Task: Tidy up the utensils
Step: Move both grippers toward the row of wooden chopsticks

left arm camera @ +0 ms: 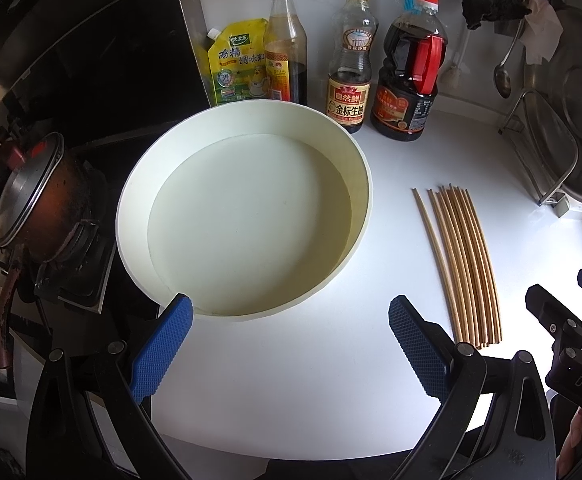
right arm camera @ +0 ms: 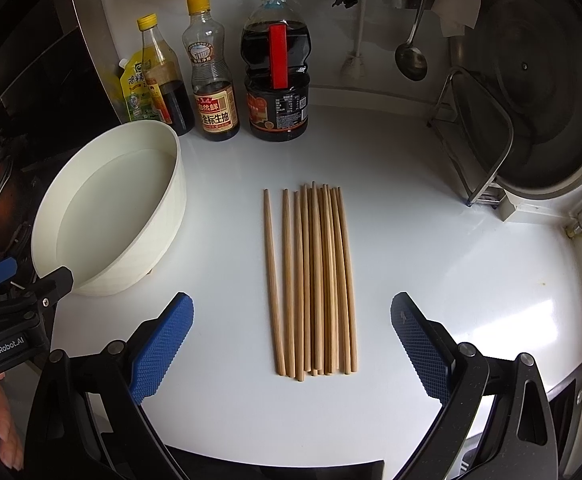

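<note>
A bundle of wooden chopsticks (right arm camera: 311, 280) is laid flat on the white counter (right arm camera: 451, 280), side by side and roughly parallel, with the thinner tips pointed toward the bottles at the back. The sticks are pale tan and slender; most are packed so that they touch or overlap, while one at the left edge of the group is set slightly apart. The near ends are unevenly aligned.

The right tool (right arm camera: 291, 344) is held above the counter just before the near ends of the chopsticks, its blue textured pads spread wide on either side of the bundle and nothing gripped between them. The left tool (left arm camera: 289, 348) is likewise spread wide and empty, with its left pad close to the near rim of a round white basin (left arm camera: 131, 200); contact cannot be judged. The basin is placed on the counter to the left of the chopsticks and apart from them.

Behind, a yellow seasoning pouch (left arm camera: 237, 62) and three sauce bottles (right arm camera: 211, 76) are lined up against the wall. A metal lid (right arm camera: 539, 80) is propped in a rack at the right.
</note>
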A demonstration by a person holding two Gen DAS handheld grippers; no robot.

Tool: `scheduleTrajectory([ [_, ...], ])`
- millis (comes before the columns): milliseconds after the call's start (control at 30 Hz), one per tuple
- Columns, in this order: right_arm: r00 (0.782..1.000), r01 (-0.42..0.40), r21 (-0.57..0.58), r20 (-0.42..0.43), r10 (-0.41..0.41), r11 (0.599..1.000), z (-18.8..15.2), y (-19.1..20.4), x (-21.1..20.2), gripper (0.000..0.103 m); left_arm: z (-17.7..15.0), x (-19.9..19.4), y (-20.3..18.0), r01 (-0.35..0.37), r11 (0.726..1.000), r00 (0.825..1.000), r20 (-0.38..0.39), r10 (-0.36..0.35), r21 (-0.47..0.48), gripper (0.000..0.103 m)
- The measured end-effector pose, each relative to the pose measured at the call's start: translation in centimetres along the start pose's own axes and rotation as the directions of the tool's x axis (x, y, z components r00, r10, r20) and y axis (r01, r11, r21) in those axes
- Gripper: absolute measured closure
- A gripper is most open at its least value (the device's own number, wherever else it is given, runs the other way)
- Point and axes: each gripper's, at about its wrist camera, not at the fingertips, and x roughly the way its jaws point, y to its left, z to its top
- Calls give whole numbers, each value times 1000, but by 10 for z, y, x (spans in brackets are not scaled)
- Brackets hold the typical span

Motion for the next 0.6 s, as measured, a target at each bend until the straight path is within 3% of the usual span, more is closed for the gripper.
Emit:
scheduleTrajectory([
  [333, 997, -66, 73, -31, 68, 995, -13, -30, 17, 8, -8, 19, -27, 89, 995, 996, -31, -88, 33, 6],
  [600, 999, -15, 91, -39, 18, 996, -28, -84, 47, 8, -8, 42, -74, 189, 980, 982, -24, -187, 65, 6],
])
